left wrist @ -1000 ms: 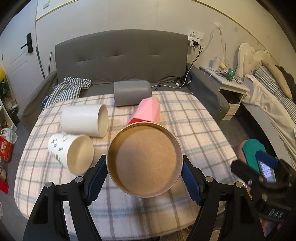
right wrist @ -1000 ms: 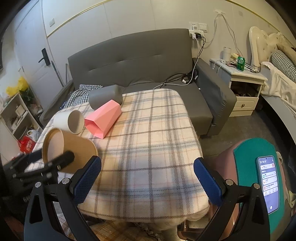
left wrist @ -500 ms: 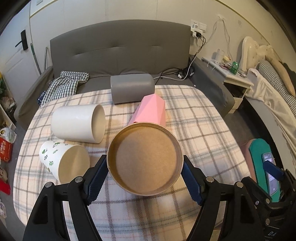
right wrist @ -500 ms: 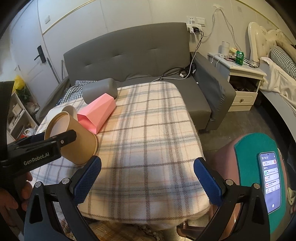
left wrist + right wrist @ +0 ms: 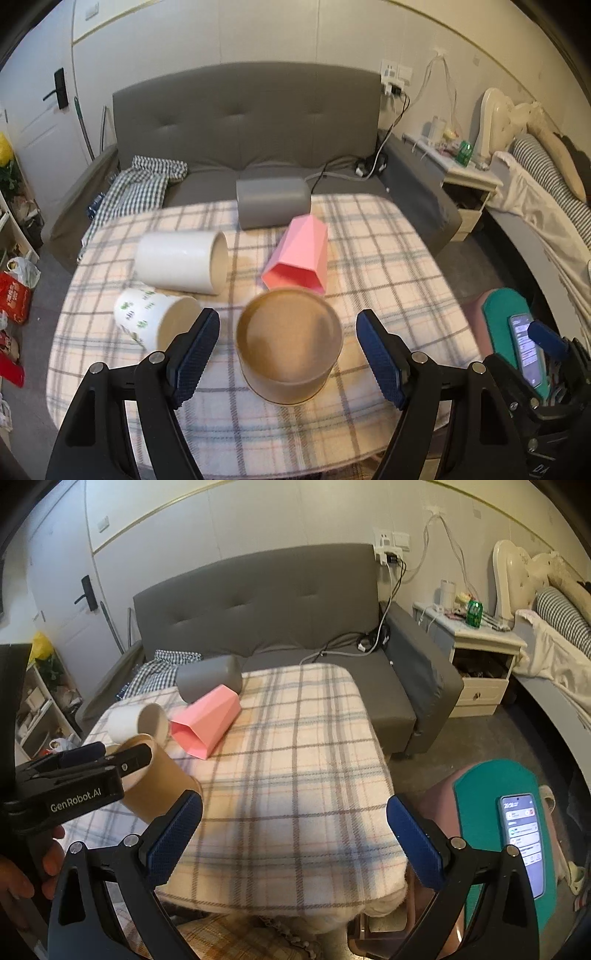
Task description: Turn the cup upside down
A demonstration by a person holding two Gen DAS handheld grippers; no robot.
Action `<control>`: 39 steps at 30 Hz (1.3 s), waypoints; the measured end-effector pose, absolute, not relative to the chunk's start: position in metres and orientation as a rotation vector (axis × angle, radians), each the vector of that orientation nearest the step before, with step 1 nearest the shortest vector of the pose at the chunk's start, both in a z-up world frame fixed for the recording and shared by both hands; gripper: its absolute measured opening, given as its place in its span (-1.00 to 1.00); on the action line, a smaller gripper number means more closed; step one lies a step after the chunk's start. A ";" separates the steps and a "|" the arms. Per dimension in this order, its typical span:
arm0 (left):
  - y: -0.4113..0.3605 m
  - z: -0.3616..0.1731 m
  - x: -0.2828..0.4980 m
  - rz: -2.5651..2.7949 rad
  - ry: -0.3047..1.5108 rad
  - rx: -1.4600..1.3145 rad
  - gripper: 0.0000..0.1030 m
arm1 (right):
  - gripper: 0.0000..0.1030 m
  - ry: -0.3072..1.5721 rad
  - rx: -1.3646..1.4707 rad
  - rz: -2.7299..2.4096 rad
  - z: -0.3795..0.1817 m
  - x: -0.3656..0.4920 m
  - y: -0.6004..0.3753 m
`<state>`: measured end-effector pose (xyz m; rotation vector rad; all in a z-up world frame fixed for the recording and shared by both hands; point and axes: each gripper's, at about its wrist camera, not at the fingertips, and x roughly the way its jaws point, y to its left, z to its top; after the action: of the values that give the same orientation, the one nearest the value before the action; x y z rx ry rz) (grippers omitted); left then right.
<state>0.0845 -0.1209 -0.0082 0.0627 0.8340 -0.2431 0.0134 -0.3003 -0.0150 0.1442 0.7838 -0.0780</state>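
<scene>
1. Brown paper cup on the plaid tablecloth, near the front edge, wider end down on the cloth and recessed base facing up.
2. Left gripper spread wide around the cup, blue pads clear of its wall on both sides, a gap visible at each.
3. Seen from the right wrist view: same cup partly hidden behind the left gripper's black body, which reads "GenRobot.AI".
4. Right gripper also wide apart, holding nothing, hanging over the near right edge of the tablecloth, well apart from the cup.
5. Four other cups lying on their sides further back: a white cup and a leaf-printed cup to the left, a pink faceted cup just behind the brown one, a grey cup at the far edge.
6. Grey sofa behind the table; a phone with a lit screen on a teal surface at lower right.
</scene>
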 end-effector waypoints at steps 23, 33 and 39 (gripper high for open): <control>-0.056 0.026 -0.015 -0.121 0.614 0.081 0.55 | 0.95 0.657 0.095 0.024 0.024 -0.043 -0.250; -0.038 -0.013 -0.039 -0.029 0.544 0.048 0.80 | 0.98 0.620 0.047 0.021 0.002 -0.050 -0.231; -0.032 -0.024 -0.054 -0.008 0.476 0.060 0.81 | 1.00 0.605 0.064 0.002 -0.006 -0.052 -0.234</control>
<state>-0.0539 -0.0319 -0.0237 0.0602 0.4764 -0.0084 -0.0520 -0.2338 -0.0059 0.0644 0.6052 0.0022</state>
